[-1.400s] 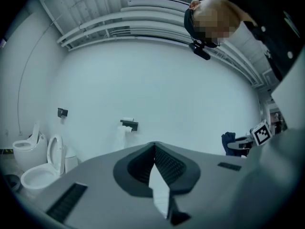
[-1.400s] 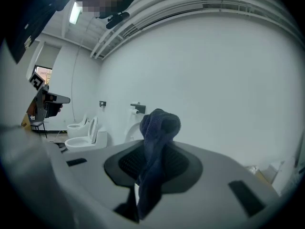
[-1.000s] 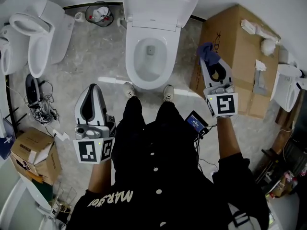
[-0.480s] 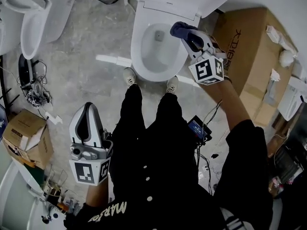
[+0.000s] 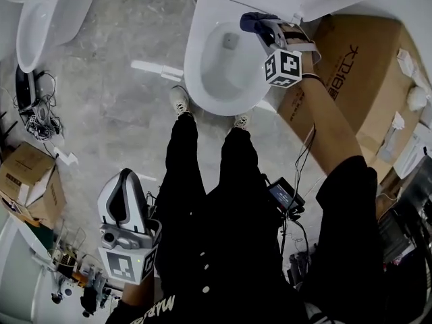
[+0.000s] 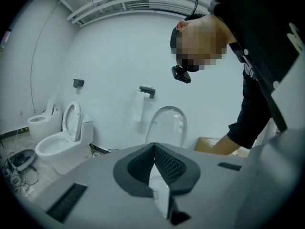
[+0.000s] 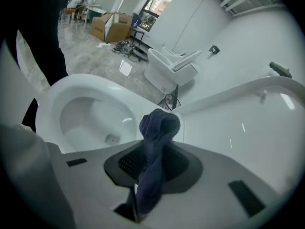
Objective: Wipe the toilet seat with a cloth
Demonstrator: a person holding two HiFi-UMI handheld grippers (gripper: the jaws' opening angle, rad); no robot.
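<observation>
The right gripper (image 5: 262, 27) clamps its jaws on a dark blue cloth (image 5: 250, 23), the bunched end poised over the toilet seat (image 5: 194, 59) near its rear rim, seemingly ready to wipe. The left gripper (image 5: 124, 181) hangs aside, jaws together, empty.

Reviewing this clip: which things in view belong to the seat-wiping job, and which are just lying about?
In the job:
- right gripper, shut on the dark blue cloth
- toilet seat, with the cloth at its far rim

Lying about or idle:
- large cardboard box
- second toilet
- small cardboard box
- cable tangle
- left gripper, shut and empty
</observation>
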